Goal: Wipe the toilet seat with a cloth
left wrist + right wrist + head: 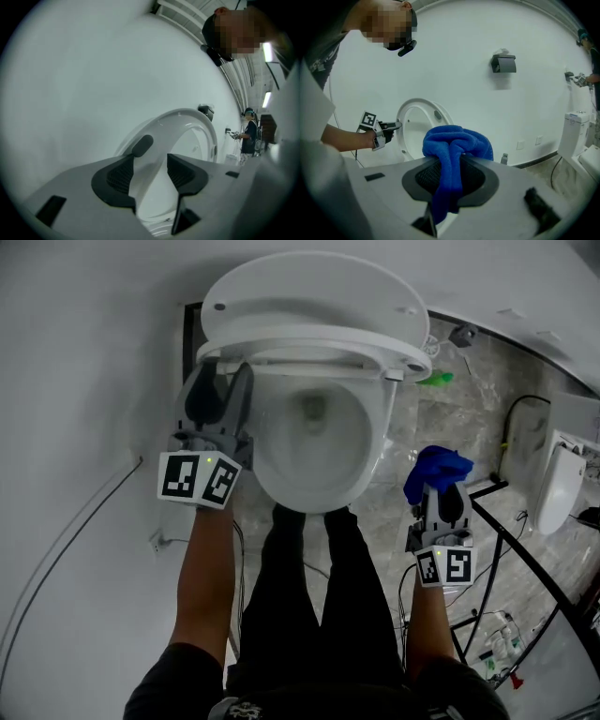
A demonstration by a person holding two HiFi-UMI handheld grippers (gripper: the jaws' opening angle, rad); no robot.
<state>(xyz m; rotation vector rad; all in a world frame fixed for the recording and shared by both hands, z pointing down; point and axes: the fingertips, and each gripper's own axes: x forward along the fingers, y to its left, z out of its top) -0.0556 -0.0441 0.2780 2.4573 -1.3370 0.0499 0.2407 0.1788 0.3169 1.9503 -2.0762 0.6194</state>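
Two outstretched arms (208, 568), left gripper (227, 381) perhaps empty

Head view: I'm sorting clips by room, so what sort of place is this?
Most likely a restroom: a white toilet with its lid raised, a wall-mounted paper holder, and a stone-tiled floor.

The left tool (217, 407) points forward on an outstretched forearm, jaws apart, gripping nothing. The right tool (442, 502), drawn back nearer the body, has its jaws clamped on the blue cloth (437, 469).
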